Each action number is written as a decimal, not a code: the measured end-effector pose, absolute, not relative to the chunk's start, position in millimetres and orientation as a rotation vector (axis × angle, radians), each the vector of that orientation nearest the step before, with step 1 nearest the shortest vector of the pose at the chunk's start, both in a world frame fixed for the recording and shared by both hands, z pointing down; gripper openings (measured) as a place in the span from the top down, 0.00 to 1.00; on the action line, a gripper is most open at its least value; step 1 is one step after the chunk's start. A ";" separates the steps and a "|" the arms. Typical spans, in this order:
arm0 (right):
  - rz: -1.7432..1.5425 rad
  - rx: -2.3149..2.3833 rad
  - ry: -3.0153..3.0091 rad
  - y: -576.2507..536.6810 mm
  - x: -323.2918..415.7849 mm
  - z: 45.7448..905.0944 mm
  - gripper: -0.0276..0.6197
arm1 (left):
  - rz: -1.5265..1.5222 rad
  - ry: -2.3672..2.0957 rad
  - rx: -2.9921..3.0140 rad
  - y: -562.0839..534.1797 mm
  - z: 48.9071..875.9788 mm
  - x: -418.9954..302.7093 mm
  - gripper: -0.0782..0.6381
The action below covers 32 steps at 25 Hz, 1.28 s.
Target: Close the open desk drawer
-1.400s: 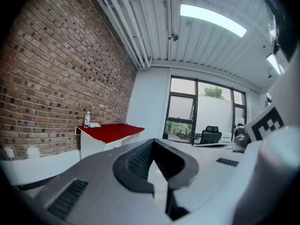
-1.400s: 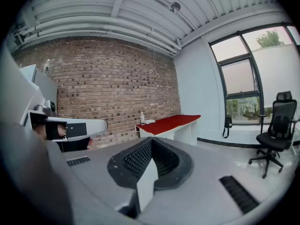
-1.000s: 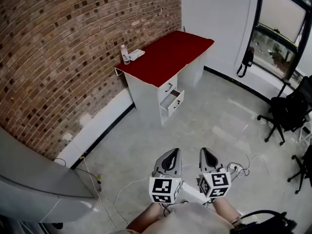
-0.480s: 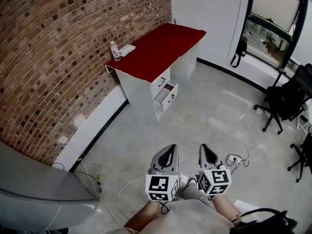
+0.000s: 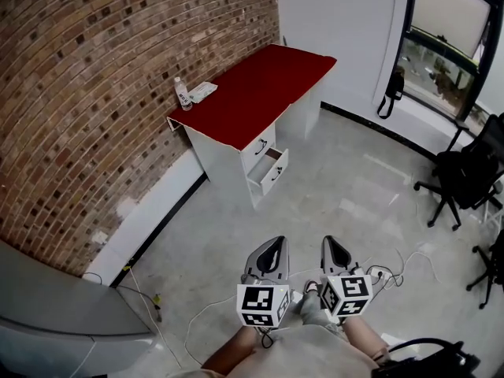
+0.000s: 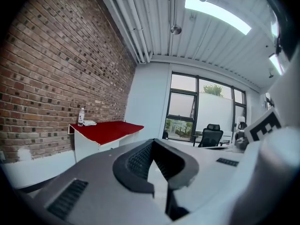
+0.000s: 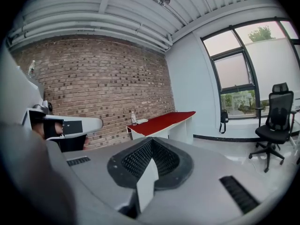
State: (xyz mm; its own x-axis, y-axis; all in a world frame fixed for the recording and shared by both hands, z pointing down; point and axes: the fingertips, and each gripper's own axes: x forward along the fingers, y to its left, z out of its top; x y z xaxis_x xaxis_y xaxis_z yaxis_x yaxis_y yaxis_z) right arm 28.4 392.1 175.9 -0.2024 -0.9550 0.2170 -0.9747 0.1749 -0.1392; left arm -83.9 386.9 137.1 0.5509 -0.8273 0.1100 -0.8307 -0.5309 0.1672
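A white desk (image 5: 223,157) with a red top (image 5: 260,89) stands against the brick wall, well ahead of me. Its lower drawer (image 5: 269,169) is pulled out; the drawer above it (image 5: 260,145) is shut. My left gripper (image 5: 270,256) and right gripper (image 5: 335,252) are held side by side close to my body, far short of the desk. Both are shut with nothing between the jaws. The left gripper view shows the desk (image 6: 104,134) at the left; the right gripper view has the desk (image 7: 161,123) at centre.
A bottle (image 5: 182,94) and a flat white object (image 5: 202,91) sit on the desk's far end. Cables (image 5: 391,269) lie on the grey floor near my feet. Black office chairs (image 5: 468,181) stand at the right by the window. A grey curved object (image 5: 55,313) fills the lower left.
The view has shifted a little, and the desk sits slightly lower and nearer in the head view. Both grippers stay shut and in the same place before me.
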 end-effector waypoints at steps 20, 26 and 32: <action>0.441 1.777 -2.398 247.7 92.5 175.5 0.96 | 0.028 -1.526 2.461 251.9 138.2 -26.5 0.88; 0.440 1.751 -2.405 219.3 111.5 175.4 0.96 | 0.024 -1.584 2.427 220.7 140.1 -17.9 0.88; 0.463 1.725 -2.410 187.0 140.0 183.7 0.96 | 0.020 -1.615 2.408 190.1 143.7 8.0 0.88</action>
State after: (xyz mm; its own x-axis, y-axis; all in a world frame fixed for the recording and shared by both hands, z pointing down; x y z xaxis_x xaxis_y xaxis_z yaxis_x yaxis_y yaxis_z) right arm 140.0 187.0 183.7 -0.3319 -0.8977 0.2897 -0.9412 0.2944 -0.1658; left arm 8.0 190.1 143.7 0.3888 -0.9099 0.1447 -0.9132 -0.3598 0.1913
